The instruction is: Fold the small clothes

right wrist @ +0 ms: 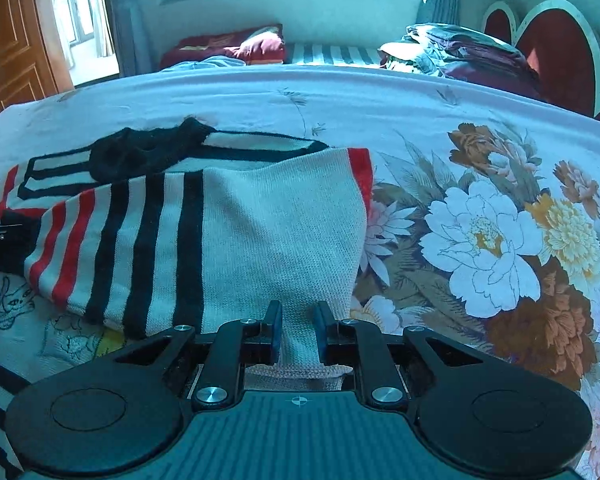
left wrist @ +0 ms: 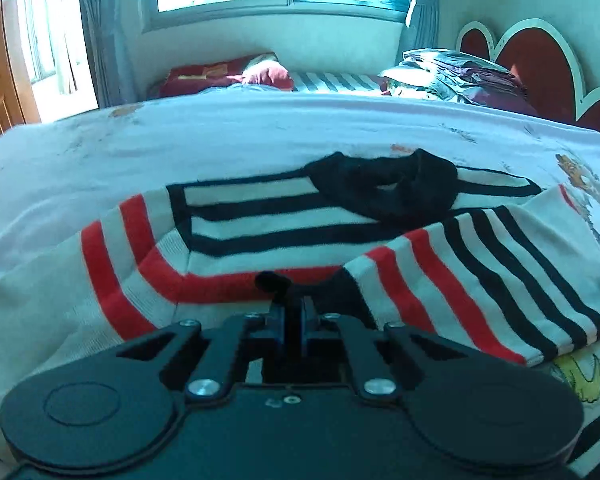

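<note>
Lying spread on the flowered bedsheet (right wrist: 480,216) is the striped sweater (left wrist: 260,216), white knit with red and black bands, its black collar (left wrist: 384,188) at the far side. Over on the left, the left gripper (left wrist: 294,312) is sitting with its jaws pressed together at the near hem; a dark bit of fabric seems to be pinched there, though I can't be sure. Moving right, the right gripper (right wrist: 298,332) is clamping a bunched white fold of the sweater between narrowly parted fingers. Judging by the drape, this knit is handling soft, light and floppy, so hems and corners are looking like the best holds.
</note>
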`<state>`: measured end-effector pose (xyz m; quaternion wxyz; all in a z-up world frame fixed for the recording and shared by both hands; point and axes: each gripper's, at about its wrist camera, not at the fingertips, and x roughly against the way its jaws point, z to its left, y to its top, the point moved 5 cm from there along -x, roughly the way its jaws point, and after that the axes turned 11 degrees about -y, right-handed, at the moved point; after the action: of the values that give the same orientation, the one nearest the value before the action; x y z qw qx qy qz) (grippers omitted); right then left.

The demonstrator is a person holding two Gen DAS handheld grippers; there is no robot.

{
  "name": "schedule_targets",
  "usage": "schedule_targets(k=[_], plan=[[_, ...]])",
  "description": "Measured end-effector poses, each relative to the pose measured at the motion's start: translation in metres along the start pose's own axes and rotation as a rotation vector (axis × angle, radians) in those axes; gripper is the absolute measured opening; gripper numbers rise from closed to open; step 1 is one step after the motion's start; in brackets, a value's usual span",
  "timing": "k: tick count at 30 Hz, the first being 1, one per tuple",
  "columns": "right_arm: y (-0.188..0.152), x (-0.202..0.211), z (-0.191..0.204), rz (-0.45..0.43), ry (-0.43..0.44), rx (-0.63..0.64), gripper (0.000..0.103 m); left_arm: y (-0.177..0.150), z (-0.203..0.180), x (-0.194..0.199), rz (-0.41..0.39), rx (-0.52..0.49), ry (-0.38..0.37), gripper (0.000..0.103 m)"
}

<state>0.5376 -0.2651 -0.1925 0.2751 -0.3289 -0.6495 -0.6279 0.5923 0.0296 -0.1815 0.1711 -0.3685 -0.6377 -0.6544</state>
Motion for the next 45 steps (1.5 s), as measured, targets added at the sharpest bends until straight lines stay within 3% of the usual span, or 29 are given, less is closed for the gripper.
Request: schedule_targets(k=[4, 6, 8, 9, 10, 12, 14, 18, 21, 22, 23, 24, 28, 30, 32, 34, 39, 45], plan=[[-0.008, -0.009, 0.007, 0.035, -0.023, 0.049, 0.016, -0.008, 0.0, -0.011, 0.008, -0.056, 0.022, 0.011], [-0.006, -0.005, 0.01, 0.032, -0.044, 0.072, 0.016, -0.007, 0.0, -0.003, 0.01, -0.075, 0.061, 0.034], [-0.002, 0.012, 0.009, -0.038, -0.03, 0.051, 0.016, -0.008, 0.003, 0.012, -0.047, -0.064, 0.069, 0.06], [-0.001, 0.018, 0.01, -0.061, -0.007, 0.046, 0.016, -0.011, 0.004, 0.013, -0.036, -0.084, 0.092, 0.063], [-0.003, 0.018, 0.013, -0.051, 0.001, 0.053, 0.016, -0.017, 0.006, 0.006, 0.024, -0.106, 0.126, 0.064], [-0.012, 0.002, 0.017, 0.043, -0.027, 0.093, 0.016, -0.021, 0.016, 0.006, 0.012, -0.052, 0.105, 0.072], [-0.012, 0.0, 0.016, 0.042, -0.033, 0.071, 0.016, -0.019, 0.025, 0.009, 0.025, -0.016, 0.126, 0.077], [-0.003, 0.016, 0.014, -0.012, -0.011, -0.007, 0.016, -0.022, 0.043, 0.033, 0.006, 0.048, 0.184, 0.072], [-0.001, 0.022, 0.023, -0.03, 0.003, -0.011, 0.02, -0.039, 0.076, 0.069, -0.042, 0.178, 0.21, 0.072], [-0.001, 0.022, 0.027, -0.024, 0.019, -0.016, 0.042, -0.046, 0.09, 0.083, -0.064, 0.224, 0.225, 0.072], [-0.001, 0.023, 0.032, -0.023, 0.035, -0.022, 0.07, -0.054, 0.102, 0.095, -0.076, 0.262, 0.244, 0.071], [-0.001, 0.025, 0.037, -0.032, 0.049, -0.023, 0.075, -0.064, 0.119, 0.111, -0.094, 0.311, 0.275, 0.067], [0.0, 0.032, 0.065, -0.068, 0.095, 0.015, 0.074, -0.102, 0.18, 0.165, -0.179, 0.51, 0.387, 0.064], [0.002, 0.034, 0.078, -0.079, 0.113, 0.029, 0.064, -0.121, 0.212, 0.185, -0.213, 0.639, 0.422, 0.064], [0.004, 0.033, 0.09, -0.073, 0.123, 0.041, 0.048, -0.137, 0.239, 0.197, -0.245, 0.772, 0.422, 0.064], [0.006, 0.034, 0.099, -0.076, 0.122, 0.048, 0.046, -0.149, 0.263, 0.21, -0.289, 0.868, 0.414, 0.064], [0.01, 0.036, 0.11, -0.072, 0.115, 0.033, 0.046, -0.163, 0.3, 0.219, -0.398, 1.002, 0.376, 0.054], [0.015, 0.033, 0.109, -0.052, 0.09, -0.011, 0.046, -0.163, 0.324, 0.221, -0.464, 1.073, 0.351, 0.047]])
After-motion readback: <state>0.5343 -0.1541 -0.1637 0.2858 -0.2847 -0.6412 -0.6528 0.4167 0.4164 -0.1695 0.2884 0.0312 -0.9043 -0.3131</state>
